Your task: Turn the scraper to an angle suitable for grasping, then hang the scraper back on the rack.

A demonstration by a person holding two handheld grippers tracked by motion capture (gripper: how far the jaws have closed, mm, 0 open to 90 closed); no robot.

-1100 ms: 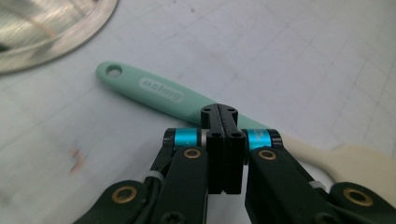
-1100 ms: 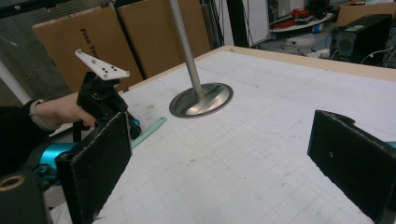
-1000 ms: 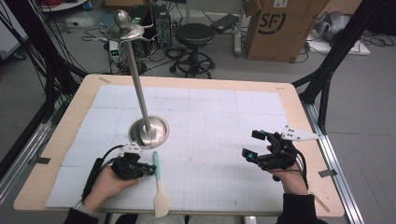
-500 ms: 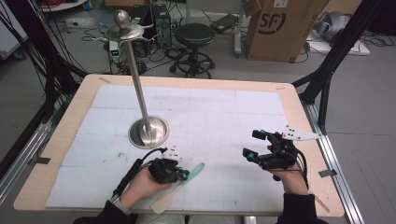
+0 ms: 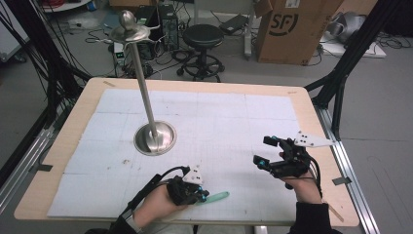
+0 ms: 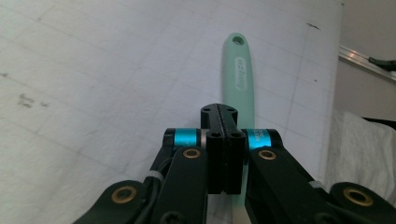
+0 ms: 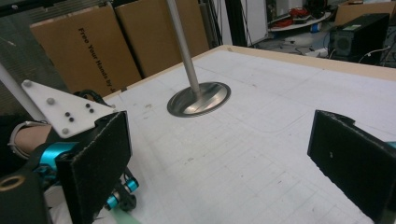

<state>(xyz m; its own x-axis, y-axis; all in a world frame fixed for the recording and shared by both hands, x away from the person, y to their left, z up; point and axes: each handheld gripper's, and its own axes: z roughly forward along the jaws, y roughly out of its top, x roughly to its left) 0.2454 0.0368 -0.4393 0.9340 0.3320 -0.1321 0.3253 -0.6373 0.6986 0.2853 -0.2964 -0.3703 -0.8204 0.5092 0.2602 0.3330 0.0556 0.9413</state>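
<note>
A mint-green spatula (image 5: pixel 217 196) lies level just above the white mat near the table's front edge, handle pointing right. My left gripper (image 5: pixel 201 194) is shut on it. In the left gripper view the black jaws (image 6: pixel 219 112) are pressed together and the handle (image 6: pixel 240 79) with its hanging hole runs out beyond them. My right gripper (image 5: pixel 263 151) hovers over the right side of the mat, jaws wide apart with nothing between them (image 7: pixel 219 154). The right gripper view has the left gripper (image 7: pixel 116 196) at its lower left with a sliver of green spatula (image 7: pixel 125 217).
A tall metal pole on a round steel base (image 5: pixel 155 138) stands left of centre on the mat (image 5: pixel 219 117); it is ahead of the right jaws (image 7: pixel 199 99). The wooden table rim (image 5: pixel 311 112) frames the mat. A stool (image 5: pixel 202 36) and cardboard box (image 5: pixel 287 29) stand on the floor beyond.
The left hand has slid right along the front edge, carrying the spatula. The spatula swung from pointing toward the person to pointing right. The right gripper has stayed put.
</note>
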